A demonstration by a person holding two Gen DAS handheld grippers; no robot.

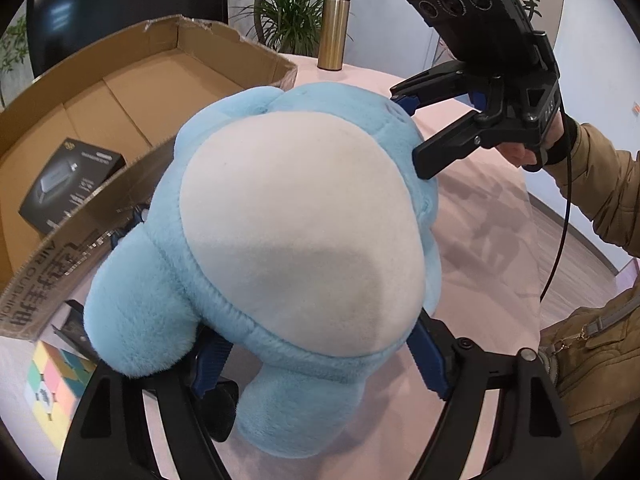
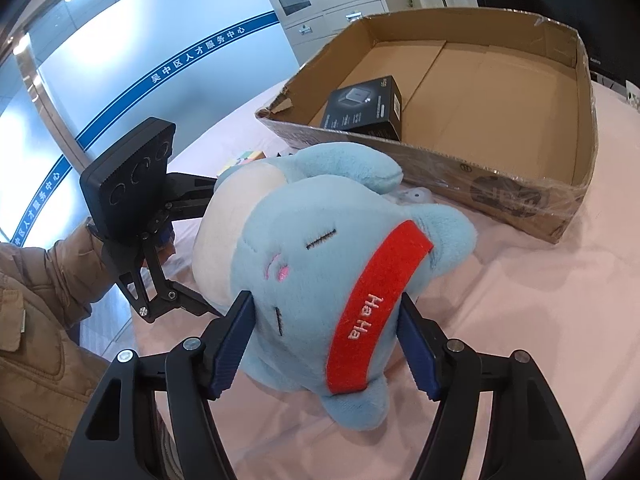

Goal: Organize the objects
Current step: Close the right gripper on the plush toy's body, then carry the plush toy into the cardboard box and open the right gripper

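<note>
Now the plush [image 2: 320,264] is clamped at both ends, on the table beside the box [image 2: 576,128].
Left gripper [image 1: 320,364] and right gripper [image 2: 326,344] should be raised together (evenly), so it is cleared over the wall.

Fuzzy plush toy [image 2: 320,272] w/ felt band, matt cardboard box [image 2: 500,92], brushed-metal flask [image 1: 334,28].

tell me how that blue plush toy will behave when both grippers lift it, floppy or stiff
Probably soft and squashy: the blue plush toy bulges between the right gripper pads. Likely light for its bulk, being fuzzy fabric. Its limbs may flop, so the left gripper on the other end should help steady it.
</note>
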